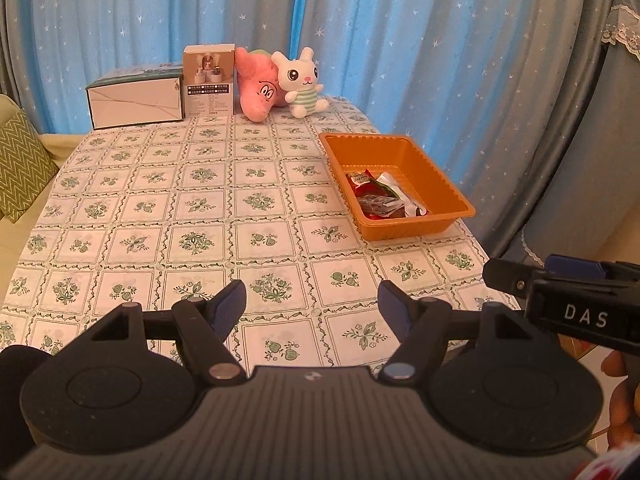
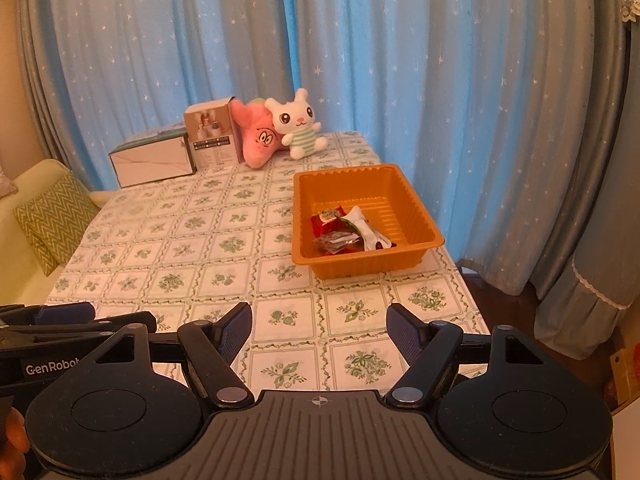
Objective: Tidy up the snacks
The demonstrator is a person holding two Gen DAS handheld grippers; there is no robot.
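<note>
Left claw [image 1: 312, 304] and right claw [image 2: 319, 330] both released, nothing between pads, low over near counter [image 1: 200, 216] edge. Crinkly red and white foil snack wrappers [image 2: 344, 230] well ahead, right of centre, inside ribbed orange plastic rectangular tray [image 2: 400, 196] on floral-tiled cloth.

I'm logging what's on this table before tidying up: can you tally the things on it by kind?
Cardboard boxes: 2, the low box and the upright box.
Plush toys: 2, the pink plush and the white rabbit.
Orange trays: 1, the tray holding a pile of snack packets, too tangled to count.
Total: 5, packets apart.
</note>
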